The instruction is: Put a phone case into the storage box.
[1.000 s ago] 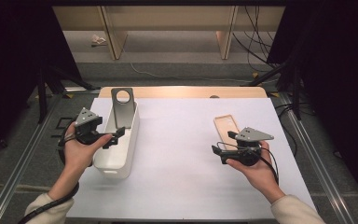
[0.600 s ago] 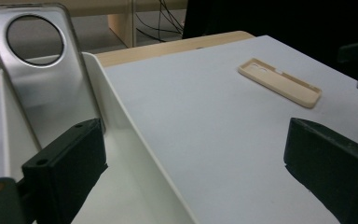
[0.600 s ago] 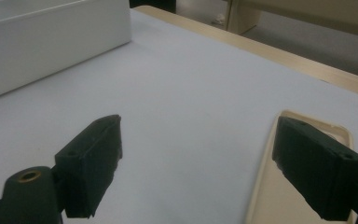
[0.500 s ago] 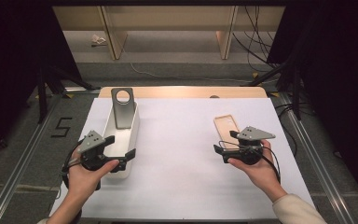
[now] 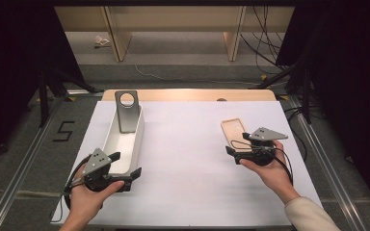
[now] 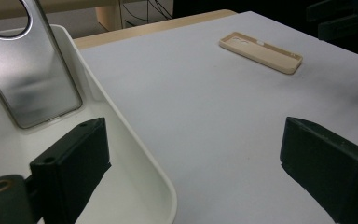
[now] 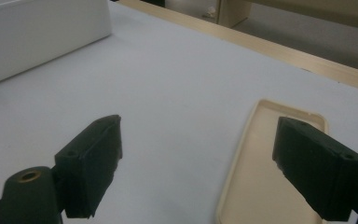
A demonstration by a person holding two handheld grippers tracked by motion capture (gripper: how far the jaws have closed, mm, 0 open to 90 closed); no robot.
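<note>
My left claw (image 5: 127, 166) is spread wide, matte black blocky jaws straddling the near rounded rim of the glossy white oblong tray (image 5: 133, 139), one jaw inside, one over the bench (image 5: 188, 144). A brushed-metal plate (image 5: 126, 111) with a round hole leans in the tray's far end. My right claw (image 5: 232, 146) is spread too, empty, over the near end of the thin beige phone case (image 5: 232, 131) lying flat, hollow side up.

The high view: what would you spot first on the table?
A long white bin lies at the table's left with a grey metal plate leaning up from its far end. At the right a tan phone case lies flat. The left gripper hangs open over the bin's near end, and the right gripper is open by the case.
</note>
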